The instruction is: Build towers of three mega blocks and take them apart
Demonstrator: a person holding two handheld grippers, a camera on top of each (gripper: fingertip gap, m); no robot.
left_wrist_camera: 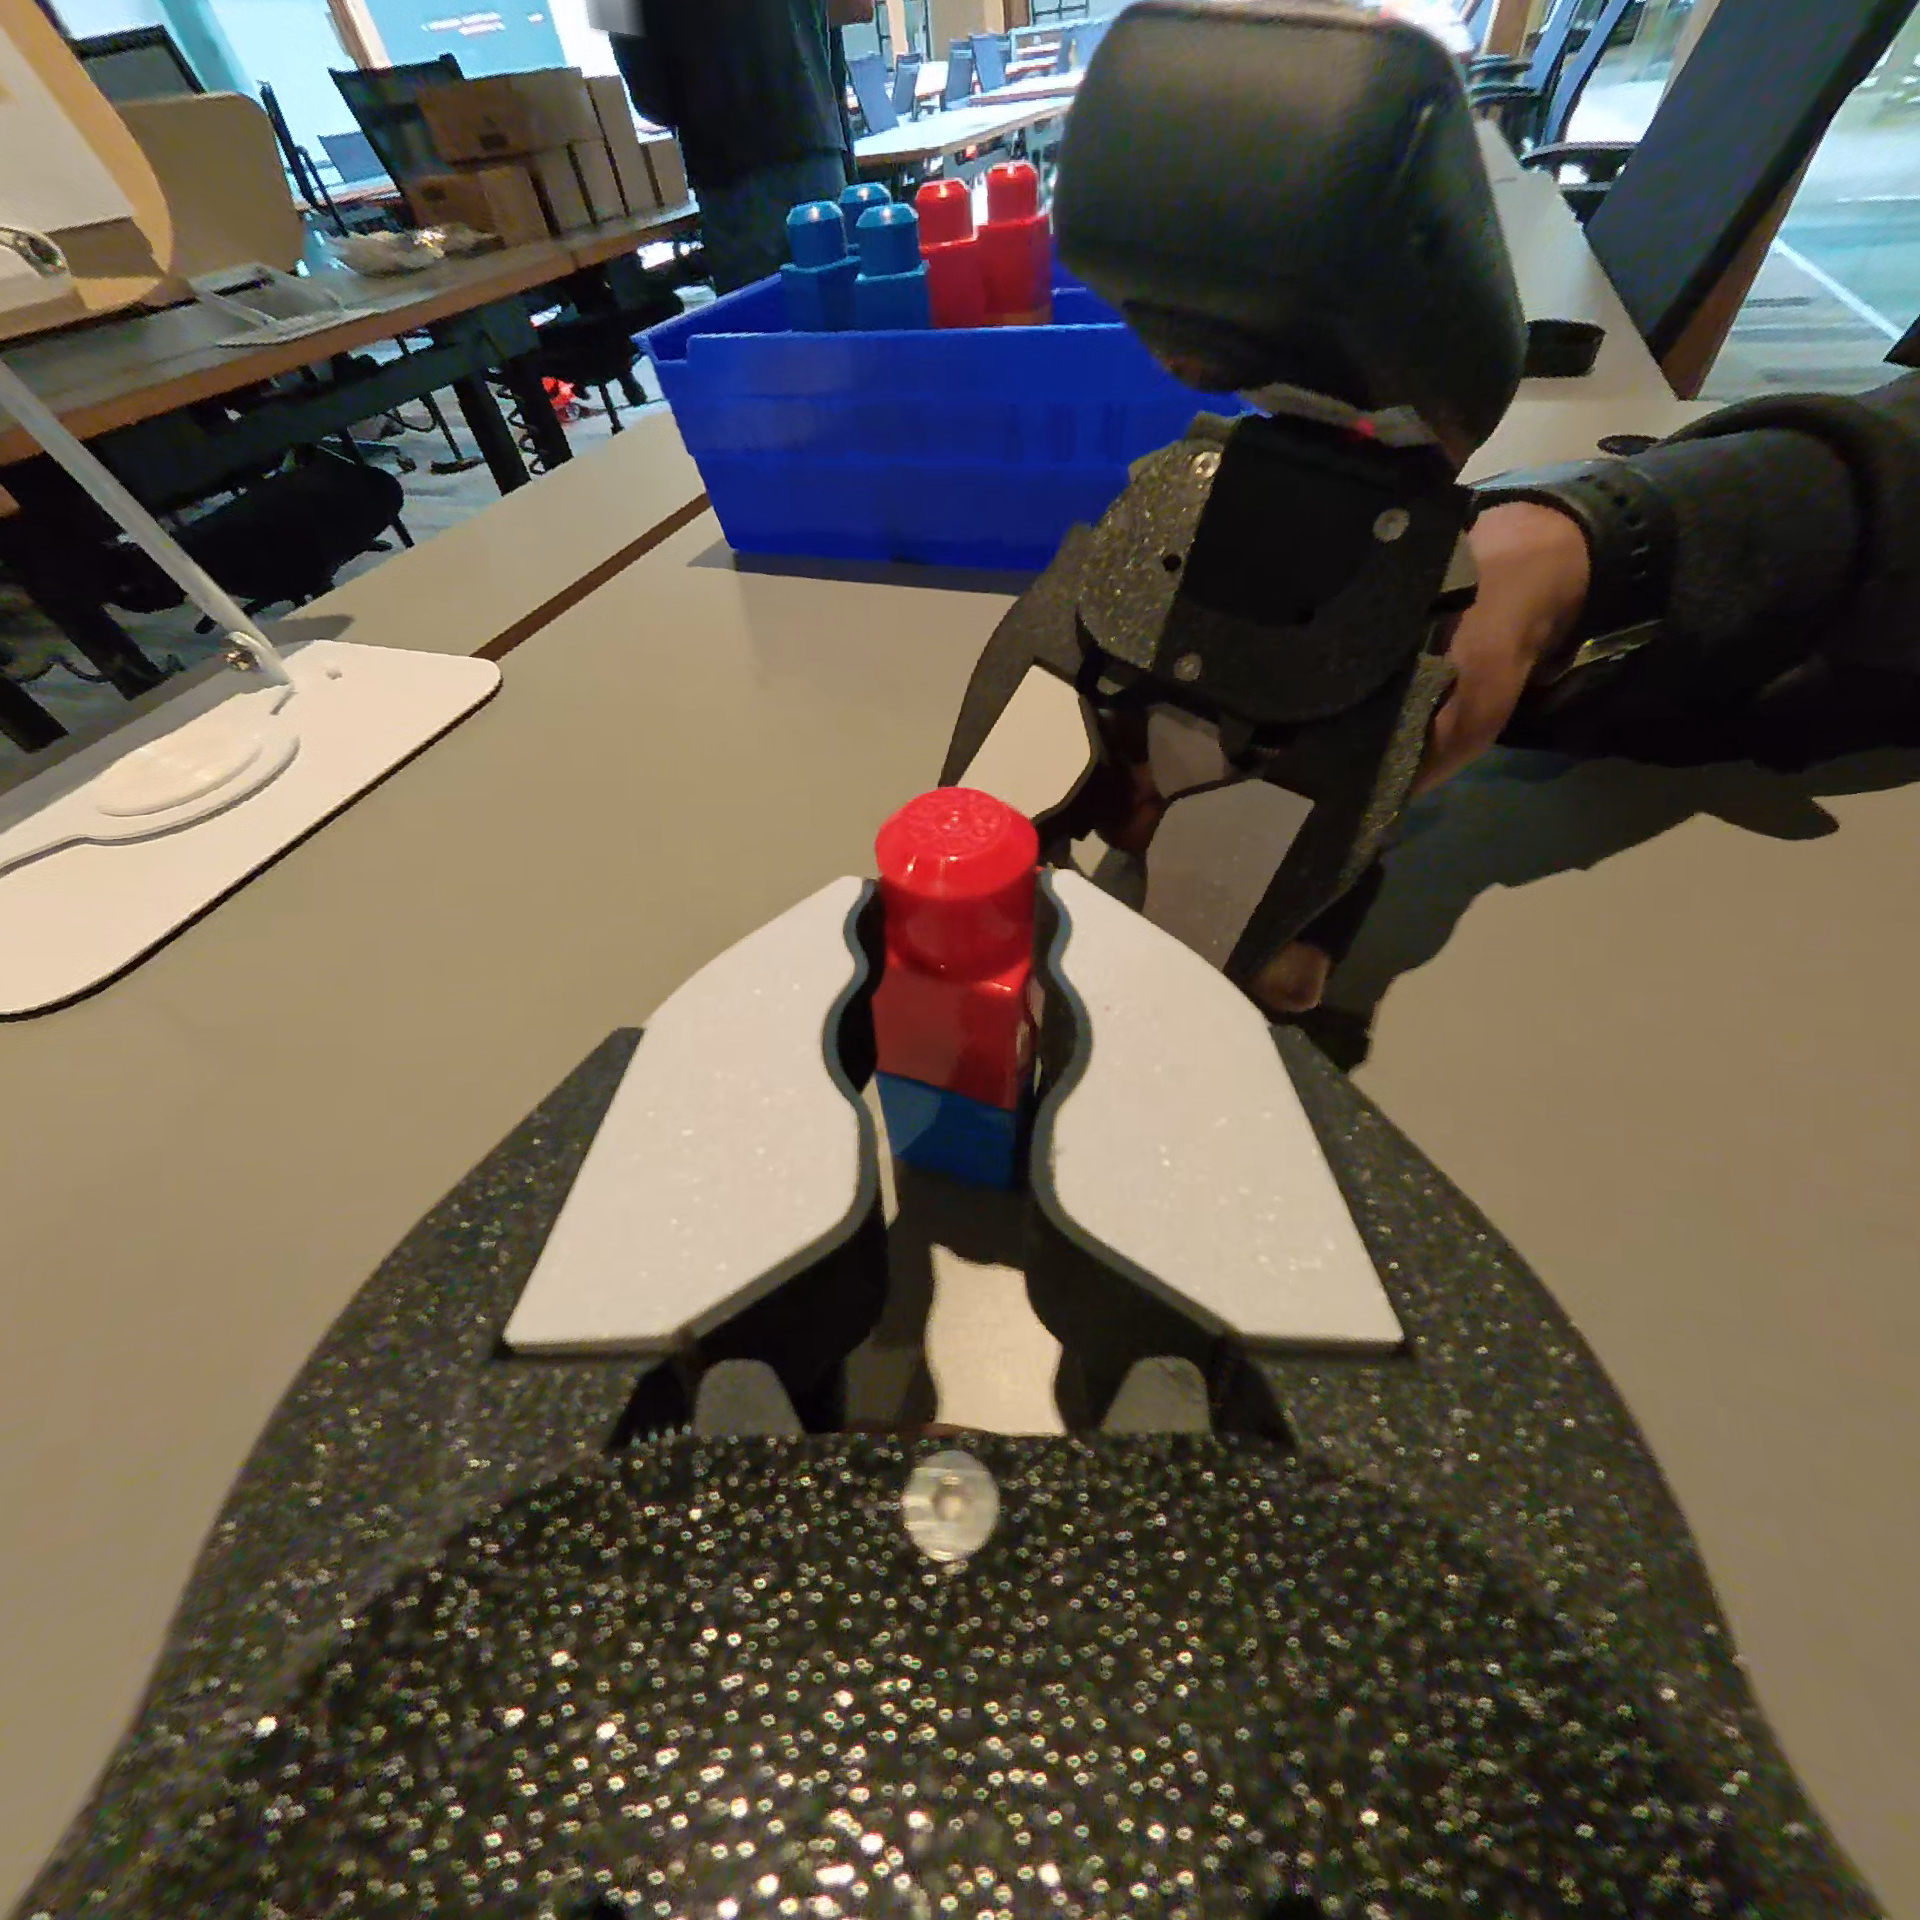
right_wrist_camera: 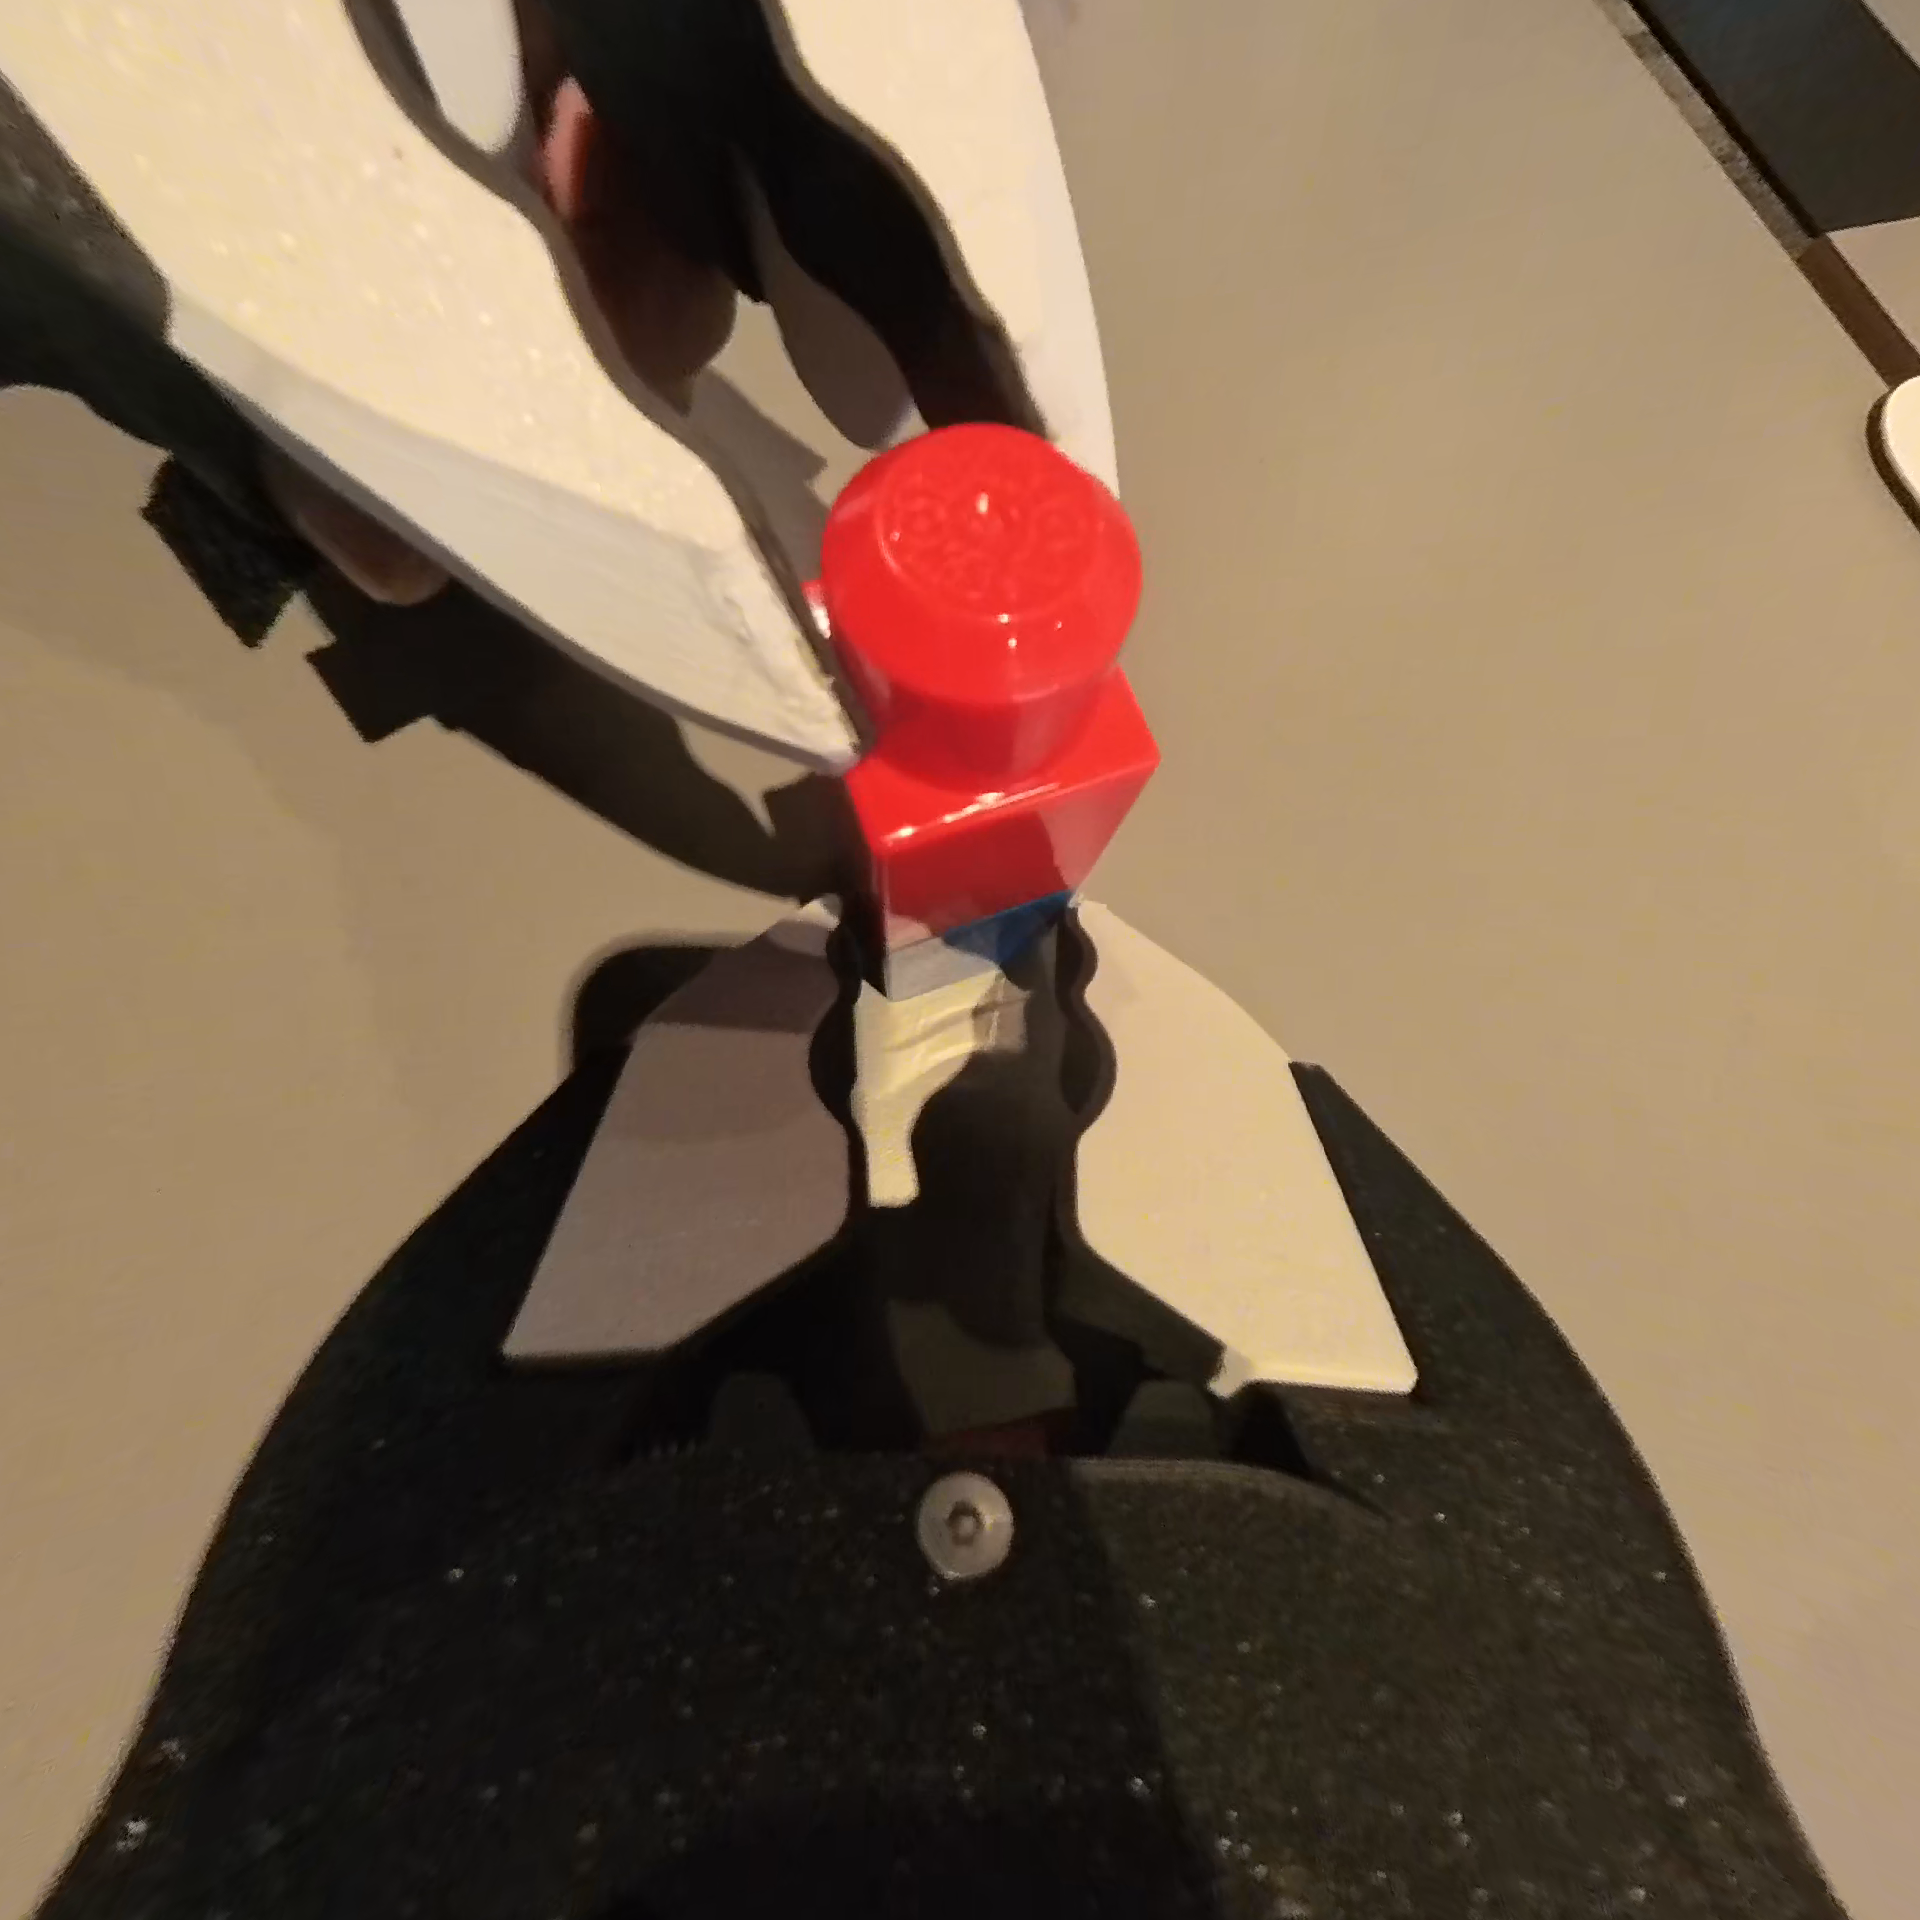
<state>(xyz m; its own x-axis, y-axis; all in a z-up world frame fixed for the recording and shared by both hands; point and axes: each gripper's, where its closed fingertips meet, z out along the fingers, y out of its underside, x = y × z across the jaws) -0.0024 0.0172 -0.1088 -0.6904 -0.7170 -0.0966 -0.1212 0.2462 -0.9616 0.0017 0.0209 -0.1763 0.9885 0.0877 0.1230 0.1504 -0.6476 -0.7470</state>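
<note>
We pinch red block (left_wrist_camera: 956, 966) in left gripper (left_wrist_camera: 951, 997); right gripper (right_wrist_camera: 961, 987) clamps blue block (right_wrist_camera: 1003, 930) beneath, on bench (left_wrist_camera: 623, 831), braced to separate or press them.

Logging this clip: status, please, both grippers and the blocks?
Left gripper shut on red block. Right gripper closed around blue block beneath it. Blue bin of spare blocks beyond. Nothing in the way.

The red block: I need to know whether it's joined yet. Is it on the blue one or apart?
On. The red block sits directly atop the blue block, upright, with the left gripper closed around it.
</note>
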